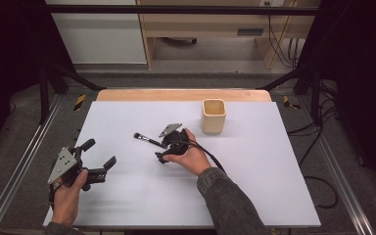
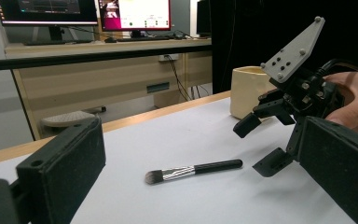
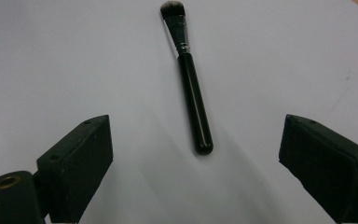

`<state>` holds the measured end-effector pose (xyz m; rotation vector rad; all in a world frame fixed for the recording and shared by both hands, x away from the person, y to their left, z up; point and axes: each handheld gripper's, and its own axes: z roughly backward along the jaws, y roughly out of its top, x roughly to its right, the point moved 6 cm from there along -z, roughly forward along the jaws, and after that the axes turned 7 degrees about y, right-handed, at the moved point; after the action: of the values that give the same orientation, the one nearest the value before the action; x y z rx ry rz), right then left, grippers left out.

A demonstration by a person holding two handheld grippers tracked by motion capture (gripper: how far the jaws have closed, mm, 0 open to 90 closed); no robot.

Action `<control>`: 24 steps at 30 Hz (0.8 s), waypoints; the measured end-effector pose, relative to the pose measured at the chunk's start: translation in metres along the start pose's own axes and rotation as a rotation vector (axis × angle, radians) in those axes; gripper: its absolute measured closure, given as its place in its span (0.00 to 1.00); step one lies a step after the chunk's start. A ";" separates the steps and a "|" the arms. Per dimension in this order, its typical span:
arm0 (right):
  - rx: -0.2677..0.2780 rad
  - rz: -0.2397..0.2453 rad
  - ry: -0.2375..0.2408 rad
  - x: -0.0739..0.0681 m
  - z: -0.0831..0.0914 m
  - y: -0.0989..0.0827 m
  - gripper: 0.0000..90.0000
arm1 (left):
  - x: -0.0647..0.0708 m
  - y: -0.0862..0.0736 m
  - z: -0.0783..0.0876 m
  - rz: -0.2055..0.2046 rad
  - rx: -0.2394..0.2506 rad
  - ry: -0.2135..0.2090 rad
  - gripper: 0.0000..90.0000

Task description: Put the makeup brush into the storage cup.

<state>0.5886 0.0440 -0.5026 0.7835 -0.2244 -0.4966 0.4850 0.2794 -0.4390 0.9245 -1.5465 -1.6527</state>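
Right gripper view — unbranded black makeup brush (image 3: 193, 100) between spread right claw (image 3: 196, 168) jaws

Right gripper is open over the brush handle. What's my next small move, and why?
Probably ease the right gripper forward and down so its jaws straddle the brush handle, then close. The brush lies flat on the table, untouched, its handle end pointing between the open jaws but ahead of them. The left gripper waits apart, open.
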 end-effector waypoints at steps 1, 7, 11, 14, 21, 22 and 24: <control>0.000 -0.006 0.002 0.001 0.000 0.000 0.11 | 0.000 0.000 0.000 0.001 0.000 0.000 0.00; 0.001 -0.009 -0.005 0.006 0.000 -0.002 0.10 | 0.000 0.000 0.000 0.000 -0.001 -0.004 0.00; 0.003 -0.015 -0.006 0.006 0.000 -0.002 0.09 | 0.001 0.000 0.000 0.000 0.000 -0.004 0.00; 0.004 -0.009 -0.007 0.006 0.000 -0.001 0.10 | 0.000 0.000 0.000 0.002 0.001 -0.002 0.00; 0.005 -0.013 -0.006 0.005 0.001 0.000 0.09 | 0.000 0.000 0.000 -0.001 0.000 -0.004 0.00; 0.006 -0.012 -0.006 0.005 0.001 0.000 0.09 | 0.000 0.000 0.000 -0.002 -0.001 -0.004 0.00; 0.006 -0.010 -0.006 0.005 0.001 0.000 0.09 | 0.000 0.000 0.000 -0.001 -0.001 -0.003 0.00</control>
<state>0.5929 0.0408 -0.5017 0.7895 -0.2275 -0.5078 0.4851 0.2790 -0.4391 0.9227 -1.5479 -1.6558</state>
